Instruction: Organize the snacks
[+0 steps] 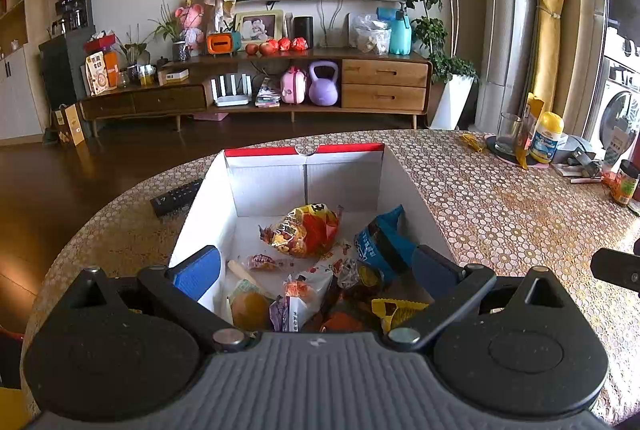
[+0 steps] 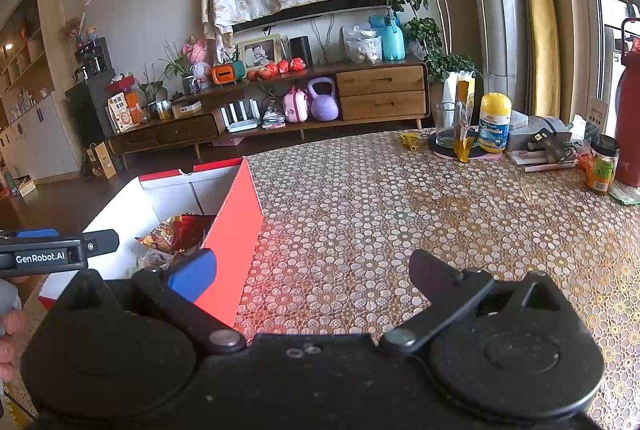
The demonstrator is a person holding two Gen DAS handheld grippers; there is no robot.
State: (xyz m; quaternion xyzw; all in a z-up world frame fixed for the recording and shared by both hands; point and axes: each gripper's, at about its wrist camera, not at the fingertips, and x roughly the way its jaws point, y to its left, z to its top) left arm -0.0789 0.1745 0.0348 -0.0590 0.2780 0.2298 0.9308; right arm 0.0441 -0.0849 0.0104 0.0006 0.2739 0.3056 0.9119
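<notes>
Red-sided cardboard box (image 1: 306, 173), white inside, stands open on the patterned surface (image 1: 500, 213) and holds the snacks: a yellow-and-red bag (image 1: 306, 230) in the middle, a blue packet (image 1: 380, 240) leaning at the right wall, and smaller wrappers heaped at the near end. The left claw (image 1: 316, 266) hovers over the near part of the box, spread wide and holding nothing. The right claw (image 2: 312, 270) is also wide apart and empty, above the bare cloth just right of the box's red wall (image 2: 236, 234). A black remote (image 1: 176, 197) lies beside the box. A glass (image 2: 446, 123) and a yellow-capped gummies bottle (image 2: 495, 123) stand well apart at the far edge.
</notes>
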